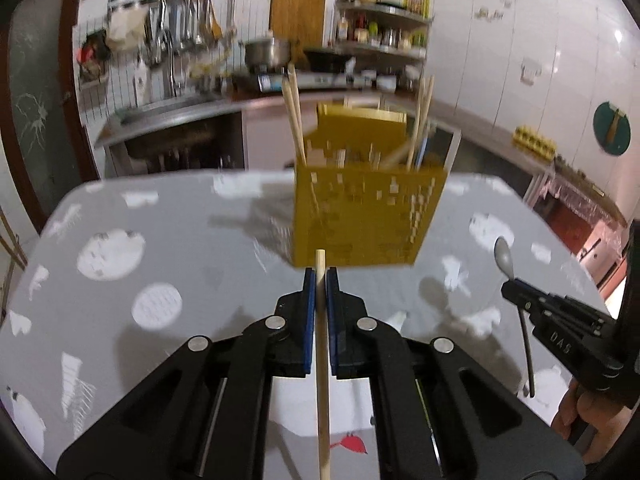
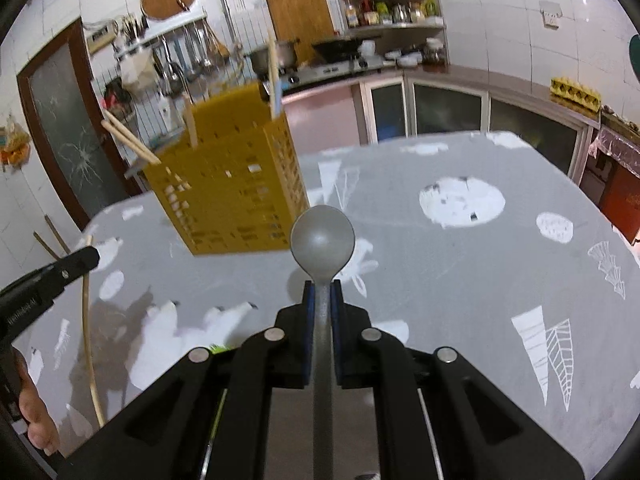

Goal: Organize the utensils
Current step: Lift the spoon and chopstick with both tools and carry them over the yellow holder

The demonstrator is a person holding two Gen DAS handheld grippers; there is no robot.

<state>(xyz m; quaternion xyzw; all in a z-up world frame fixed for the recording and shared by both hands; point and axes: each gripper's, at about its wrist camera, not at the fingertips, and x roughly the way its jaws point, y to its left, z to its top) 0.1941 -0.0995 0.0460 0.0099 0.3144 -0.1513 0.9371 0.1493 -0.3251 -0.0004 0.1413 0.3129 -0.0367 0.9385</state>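
Gripping chopstick (image 1: 320, 320) in left gripper (image 1: 320, 276), spoon (image 2: 322, 240) in right gripper (image 2: 322, 288)

Left gripper (image 1: 320, 280) clamped on chopstick (image 1: 322, 360); right gripper (image 2: 322, 292) clamped on spoon (image 2: 322, 240); both angled downward.

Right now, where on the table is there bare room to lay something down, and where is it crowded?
Free: the grey patterned tablecloth right of the yellow utensil holder, out to the far and right edges, and the stretch left of the holder in the left wrist view. Crowded: the strip directly before the holder, where the left gripper with its chopstick and the right gripper with its spoon hover.
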